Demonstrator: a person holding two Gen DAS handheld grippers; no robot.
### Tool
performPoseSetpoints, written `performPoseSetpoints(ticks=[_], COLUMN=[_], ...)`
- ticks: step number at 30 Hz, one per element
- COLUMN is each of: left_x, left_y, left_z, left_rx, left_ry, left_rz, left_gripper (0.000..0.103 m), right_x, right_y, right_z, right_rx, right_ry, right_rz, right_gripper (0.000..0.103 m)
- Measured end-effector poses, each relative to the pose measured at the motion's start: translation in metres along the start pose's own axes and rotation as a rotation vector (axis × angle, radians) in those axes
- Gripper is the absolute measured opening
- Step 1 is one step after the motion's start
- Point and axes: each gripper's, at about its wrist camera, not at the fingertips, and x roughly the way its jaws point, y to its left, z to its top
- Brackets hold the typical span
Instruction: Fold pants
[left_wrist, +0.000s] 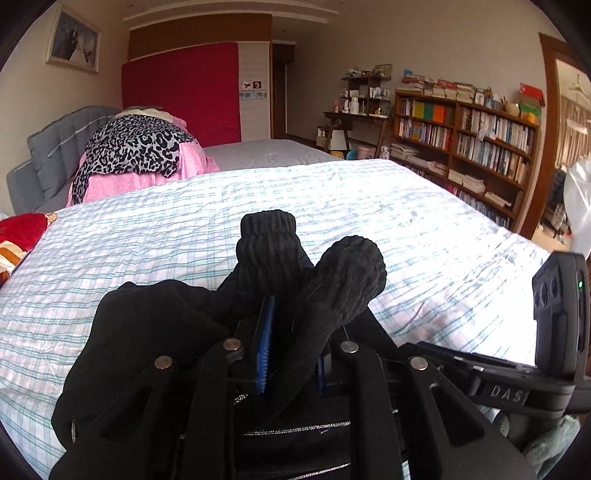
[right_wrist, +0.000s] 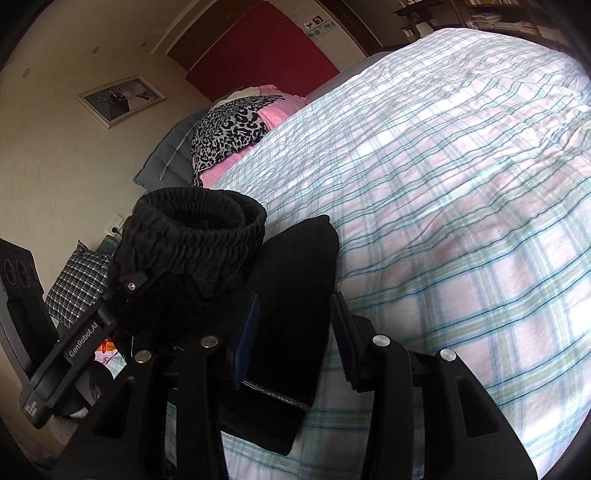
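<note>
- Bed (left_wrist: 369, 206): plaid cover, takes up most of both views. It serves as the folding surface, and every place below is given relative to it.
- Black pants (left_wrist: 155, 339): bunched at the near edge of the bed, part lying on the cover and part lifted off it. My judgement is that they are gathered here so the cuffs can be brought together for a lengthwise fold, which does not look finished yet.
- Pile of clothes, leopard print on pink (left_wrist: 136, 151): at the far end of the bed, well apart from the pants and probably set aside.
- Left gripper (left_wrist: 291, 354): above the near edge of the bed. My fingers (left_wrist: 264, 350) are closed on the pants, with the two ribbed cuffs sticking up past the tips.
- Right gripper (right_wrist: 291, 339): over the near edge of the bed, just beside the left one. Here my fingers (right_wrist: 243, 347) stand apart, and a flat panel of the pants lies between them on the cover. I see no pinch.
- Elastic cuff (right_wrist: 199, 229): raised above the bed to the left of my right fingers, held by the left gripper.
</note>
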Motion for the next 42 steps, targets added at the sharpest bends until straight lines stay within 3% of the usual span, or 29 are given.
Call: performPoseSetpoints(ticks=[9, 11, 22, 26, 31, 42], left_x=[0.005, 0.003, -0.006, -0.009, -0.013, -0.022], left_y=[-0.010, -0.013, -0.007, -0.007, -0.001, 0.017], left_z=[-0.027, -0.034, -0.057, -0.067, -0.071, -0.072], left_rx=[0.086, 0.110, 0.145, 0.161, 0.146, 0.108], left_ry=[0.040, 0.046, 0.034, 0.024, 0.015, 0.013], left_rz=[-0.001, 0.003, -0.009, -0.009, -0.027, -0.106], left_gripper=[0.020, 0.020, 0.022, 0.022, 0.024, 0.024], right_x=[-0.003, -0.004, -0.002, 0.005, 0.012, 0.014], right_y=[-0.006, -0.008, -0.004, -0.003, -0.004, 0.014], right_z=[0.002, 0.003, 0.009, 0.010, 0.014, 0.014], right_rx=[0.039, 0.054, 0.098, 0.146, 0.201, 0.166], right_ry=[0.016, 0.020, 0.050, 0.096, 0.136, 0.151], right_rz=[0.026, 0.033, 0.105, 0.172, 0.230, 0.218], right_gripper=[0.042, 0.052, 0.054, 0.063, 0.068, 0.077])
